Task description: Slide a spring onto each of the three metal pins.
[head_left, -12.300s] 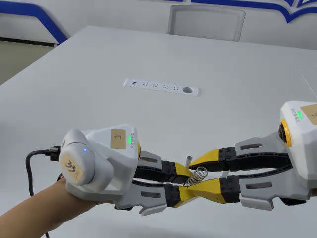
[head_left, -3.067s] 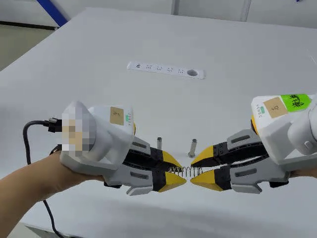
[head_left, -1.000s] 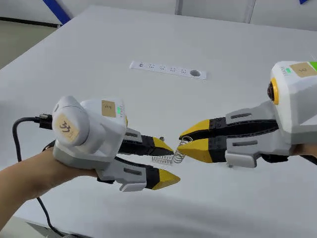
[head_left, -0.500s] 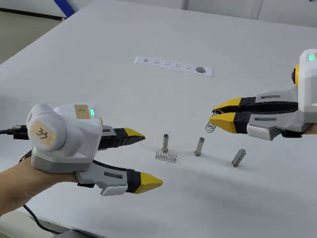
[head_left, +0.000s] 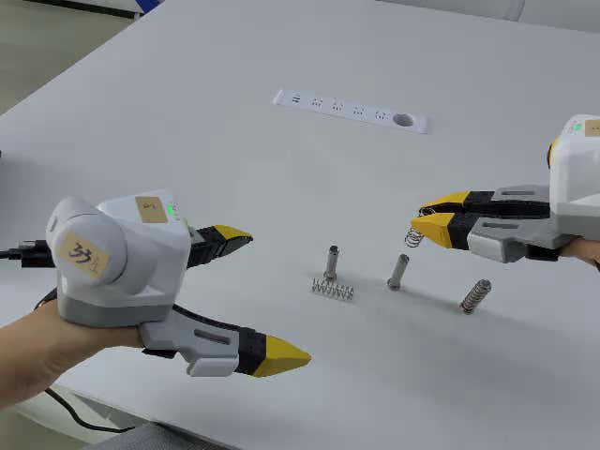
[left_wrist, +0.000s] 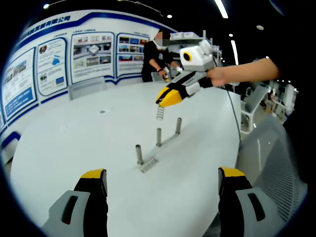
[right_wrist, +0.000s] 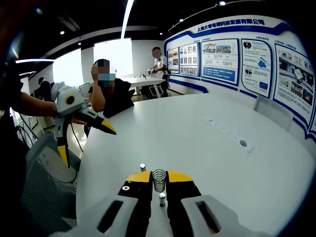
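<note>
Three metal pins stand on the white table: a left pin [head_left: 331, 261], a middle pin [head_left: 398, 272] and a right pin [head_left: 475, 296] with a spring around it. A loose spring [head_left: 334, 289] lies flat in front of the left pin. My right gripper [head_left: 424, 218] is shut on another spring [head_left: 413, 238], which hangs from its yellow tips just above and right of the middle pin. In the right gripper view that spring [right_wrist: 158, 180] stands between the shut jaws, with a pin [right_wrist: 161, 198] right below it. My left gripper [head_left: 267, 295] is wide open, left of the pins, holding nothing.
A white power strip [head_left: 352, 110] lies further back on the table [head_left: 187, 122]. The table's near edge runs just under my left gripper. People stand beyond the table [right_wrist: 207, 148] in the right gripper view, and a mesh chair [left_wrist: 269, 163] stands beside it.
The two grippers have drawn apart. My left gripper has opened and backed off left; one spring lies on the table. My right gripper holds the other spring, now low by the middle pin.
</note>
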Available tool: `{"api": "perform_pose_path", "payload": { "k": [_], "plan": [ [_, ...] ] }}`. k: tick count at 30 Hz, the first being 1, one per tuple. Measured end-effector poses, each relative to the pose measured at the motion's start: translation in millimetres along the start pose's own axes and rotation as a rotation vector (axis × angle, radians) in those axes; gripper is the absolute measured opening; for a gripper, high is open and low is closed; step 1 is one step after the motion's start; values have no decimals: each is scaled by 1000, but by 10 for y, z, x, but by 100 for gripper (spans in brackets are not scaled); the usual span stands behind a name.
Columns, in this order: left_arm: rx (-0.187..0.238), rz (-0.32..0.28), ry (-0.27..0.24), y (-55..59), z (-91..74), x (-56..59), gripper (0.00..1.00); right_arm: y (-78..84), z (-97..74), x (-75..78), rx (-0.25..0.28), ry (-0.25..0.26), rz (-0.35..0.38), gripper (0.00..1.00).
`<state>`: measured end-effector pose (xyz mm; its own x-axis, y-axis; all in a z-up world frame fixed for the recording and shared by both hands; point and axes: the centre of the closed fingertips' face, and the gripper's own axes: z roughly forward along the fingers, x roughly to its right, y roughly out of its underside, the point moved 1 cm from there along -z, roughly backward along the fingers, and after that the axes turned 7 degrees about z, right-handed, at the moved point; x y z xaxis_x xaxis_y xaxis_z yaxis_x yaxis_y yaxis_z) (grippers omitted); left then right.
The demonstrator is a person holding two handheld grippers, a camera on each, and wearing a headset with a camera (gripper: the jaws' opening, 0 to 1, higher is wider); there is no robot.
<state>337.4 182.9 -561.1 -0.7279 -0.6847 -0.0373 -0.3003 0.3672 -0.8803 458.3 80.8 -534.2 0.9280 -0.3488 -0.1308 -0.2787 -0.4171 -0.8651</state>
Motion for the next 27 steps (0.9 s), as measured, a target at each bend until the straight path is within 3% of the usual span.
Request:
{"api": "perform_pose_path", "payload": {
  "k": [2, 3, 8, 16, 21, 27],
  "plan": [
    [1, -8, -4, 6, -5, -15, 98, 37, 43, 27, -11, 10, 7, 11],
    [-2, -9, -6, 11, -7, -20, 99, 77, 83, 117, -14, 7, 18, 11],
    [-19, -23, -8, 55, -10, -38, 100, 209, 164, 158, -50, 19, 19, 11],
    [-36, -41, -4, 130, 5, -16, 100, 238, 149, 91, -79, 28, 2, 11],
    [-46, -62, -1, 167, 6, 4, 100, 347, 202, 66, -106, 31, -1, 11],
    [-40, -60, -13, 127, -18, -21, 100, 495, 262, 28, -144, 42, -21, 11]
  ]
}}
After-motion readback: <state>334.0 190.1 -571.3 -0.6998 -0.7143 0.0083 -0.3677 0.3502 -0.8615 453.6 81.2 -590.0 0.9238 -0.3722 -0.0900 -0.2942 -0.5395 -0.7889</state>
